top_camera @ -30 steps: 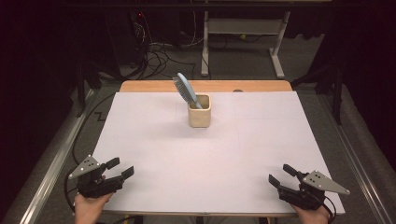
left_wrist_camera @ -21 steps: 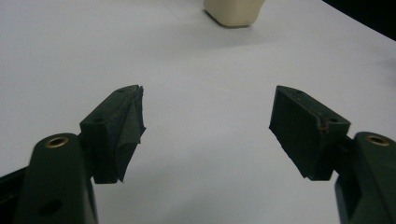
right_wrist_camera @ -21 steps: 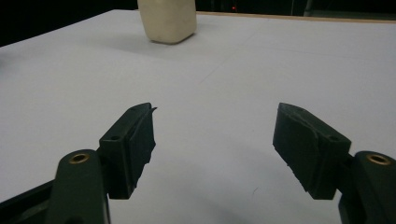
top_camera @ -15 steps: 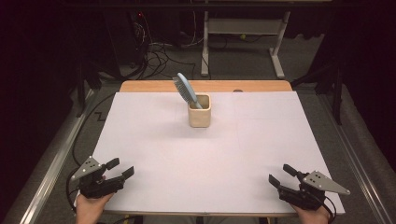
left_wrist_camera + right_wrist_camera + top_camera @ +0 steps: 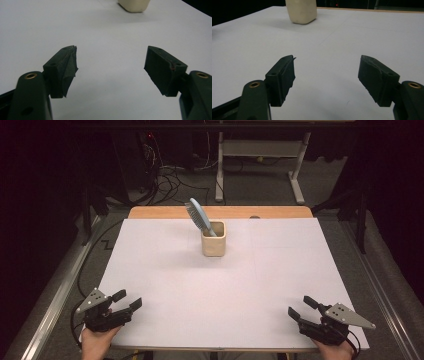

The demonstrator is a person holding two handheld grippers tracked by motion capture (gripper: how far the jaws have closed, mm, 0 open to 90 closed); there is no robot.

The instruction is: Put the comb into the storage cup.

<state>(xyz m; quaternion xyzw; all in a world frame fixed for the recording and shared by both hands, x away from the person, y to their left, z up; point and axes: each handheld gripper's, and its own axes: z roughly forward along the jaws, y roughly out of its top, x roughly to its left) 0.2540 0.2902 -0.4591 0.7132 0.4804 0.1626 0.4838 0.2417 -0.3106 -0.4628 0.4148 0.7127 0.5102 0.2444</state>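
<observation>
A cream cup (image 5: 213, 239) stands at the far middle of the white table (image 5: 210, 285). A light blue hairbrush (image 5: 198, 216) leans out of it toward the far left. The cup's base also appears in the left gripper view (image 5: 134, 5) and the right gripper view (image 5: 301, 10). My left gripper (image 5: 127, 300) rests at the near left corner, open and empty (image 5: 110, 65). My right gripper (image 5: 301, 307) rests at the near right corner, also open with nothing between its jaws (image 5: 325, 72). Both sit far from the cup.
A wooden strip (image 5: 220, 212) edges the table's far side. Beyond it are cables (image 5: 165, 175) on the floor and a white desk frame (image 5: 260, 150). Metal rails (image 5: 55, 295) run along the table's left and right sides.
</observation>
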